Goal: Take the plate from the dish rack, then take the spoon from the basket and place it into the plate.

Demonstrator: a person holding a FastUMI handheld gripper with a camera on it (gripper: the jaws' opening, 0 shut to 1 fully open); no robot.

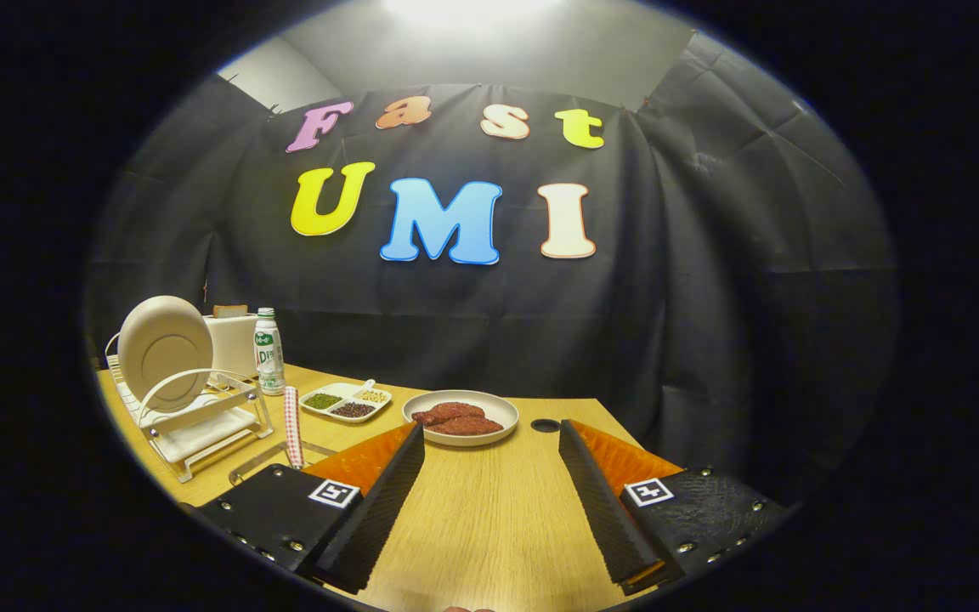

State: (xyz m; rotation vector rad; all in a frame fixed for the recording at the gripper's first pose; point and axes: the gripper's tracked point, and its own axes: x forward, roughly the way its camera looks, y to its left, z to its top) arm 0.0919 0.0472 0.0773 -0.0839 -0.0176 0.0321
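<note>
A beige plate (165, 352) stands upright on its edge in the white wire dish rack (200, 425), far to the left of my fingers. Right of the rack, a red-and-white checked handle (292, 425), perhaps the spoon, sticks up from a clear holder (273, 459) just beyond my left finger. My gripper (489, 432) is open over the wooden table (489, 518), its fingers wide apart with nothing between them. It is well clear of both the rack and the handle.
A white dish with reddish meat pieces (461, 417) lies just ahead of my fingertips. Behind it to the left sit a divided tray of beans (345, 401), a green-labelled bottle (268, 350) and a white box (232, 342). A round hole (545, 425) marks the tabletop.
</note>
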